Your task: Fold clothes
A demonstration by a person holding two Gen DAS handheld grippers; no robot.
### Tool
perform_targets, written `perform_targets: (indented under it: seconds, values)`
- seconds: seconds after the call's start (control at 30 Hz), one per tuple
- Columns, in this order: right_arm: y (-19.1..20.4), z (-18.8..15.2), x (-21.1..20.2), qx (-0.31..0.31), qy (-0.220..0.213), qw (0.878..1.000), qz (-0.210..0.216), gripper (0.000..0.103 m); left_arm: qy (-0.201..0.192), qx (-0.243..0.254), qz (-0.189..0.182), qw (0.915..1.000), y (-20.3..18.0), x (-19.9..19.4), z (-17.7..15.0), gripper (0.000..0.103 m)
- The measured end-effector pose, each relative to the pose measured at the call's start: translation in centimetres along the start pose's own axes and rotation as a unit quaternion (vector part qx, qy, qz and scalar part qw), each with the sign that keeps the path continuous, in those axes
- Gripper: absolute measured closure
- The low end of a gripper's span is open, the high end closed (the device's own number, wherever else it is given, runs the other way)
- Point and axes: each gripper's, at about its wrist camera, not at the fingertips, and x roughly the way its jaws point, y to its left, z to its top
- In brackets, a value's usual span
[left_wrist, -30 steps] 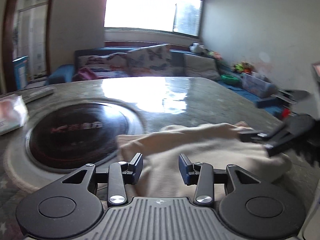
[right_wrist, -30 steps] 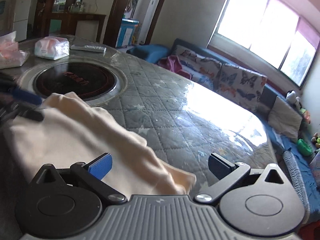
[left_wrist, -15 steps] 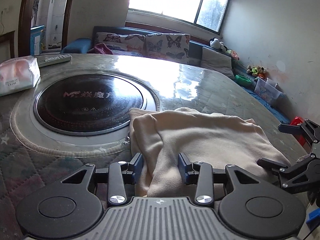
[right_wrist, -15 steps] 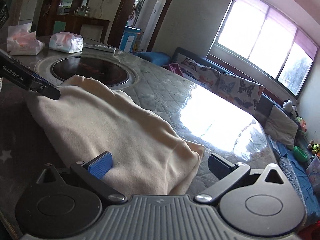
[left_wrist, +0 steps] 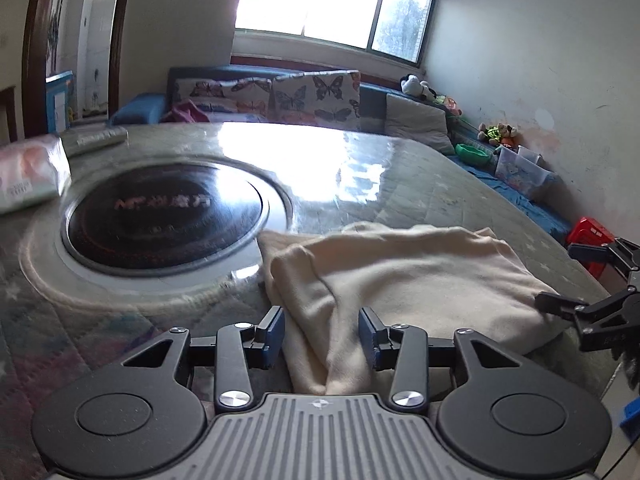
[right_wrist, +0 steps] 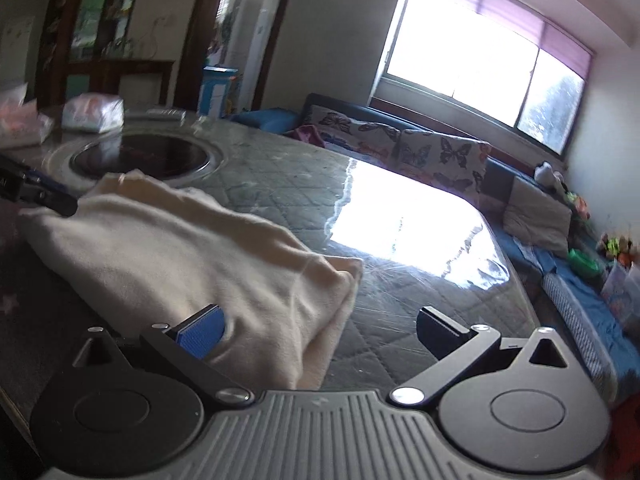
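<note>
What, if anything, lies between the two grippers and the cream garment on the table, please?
Nothing visible does. The cream garment already lies between the open fingers of the left gripper, and its folded end sits inside the wide-open right gripper.

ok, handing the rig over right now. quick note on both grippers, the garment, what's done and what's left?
Left gripper: jaws part open and have just been opening; a fold of the cream garment lies between them, pads not pressing.
Right gripper: wide open at the garment's other end; one pad touches the cloth, no grip.
Garment: bunched in a rough fold on the table, beside the round cooktop.
Done: a first rough fold, it seems.
Left: regrip, square the edges, finish folding.
</note>
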Motion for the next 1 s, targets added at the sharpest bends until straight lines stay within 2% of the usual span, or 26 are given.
perform_targets:
  seconds: [0.1, 0.23, 0.3, 0.5, 0.63, 0.8, 1.0]
  values:
    - [-0.9, 0.1, -0.2, 0.014, -0.007, 1.000, -0.019, 0.000, -0.014, 0.009, -0.005, 0.9999, -0.3, -0.4, 0.7, 0.053]
    - [-1.1, -0.4, 0.7, 0.012, 0.007, 0.999, -0.036, 0.000, -0.012, 0.017, -0.025, 0.9995, -1.6, 0.2, 1.0, 0.049]
    - [-1.3, -0.9, 1.2, 0.009, 0.023, 0.999, -0.039, 0.000, -0.004, 0.022, -0.030, 0.9993, -2.2, 1.0, 1.0, 0.049]
    - [-1.6, -0.3, 1.1, 0.002, 0.017, 0.999, -0.034, 0.000, 0.023, 0.022, -0.043, 0.9986, -2.8, 3.0, 0.8, 0.045]
    - [-1.5, 0.7, 1.9, -0.015, 0.007, 0.999, -0.050, 0.000, 0.026, 0.027, -0.043, 0.9983, -3.1, 3.4, 0.5, 0.039]
    - [-1.8, 0.6, 4.1, -0.014, 0.028, 0.998, -0.046, 0.000, 0.028, 0.031, -0.045, 0.9981, -3.1, 3.3, 0.2, 0.038]
    - [-2.5, 2.0, 4.3, -0.011, 0.023, 0.998, -0.055, 0.000, 0.029, 0.026, -0.051, 0.9979, -3.1, 3.5, 0.0, 0.033]
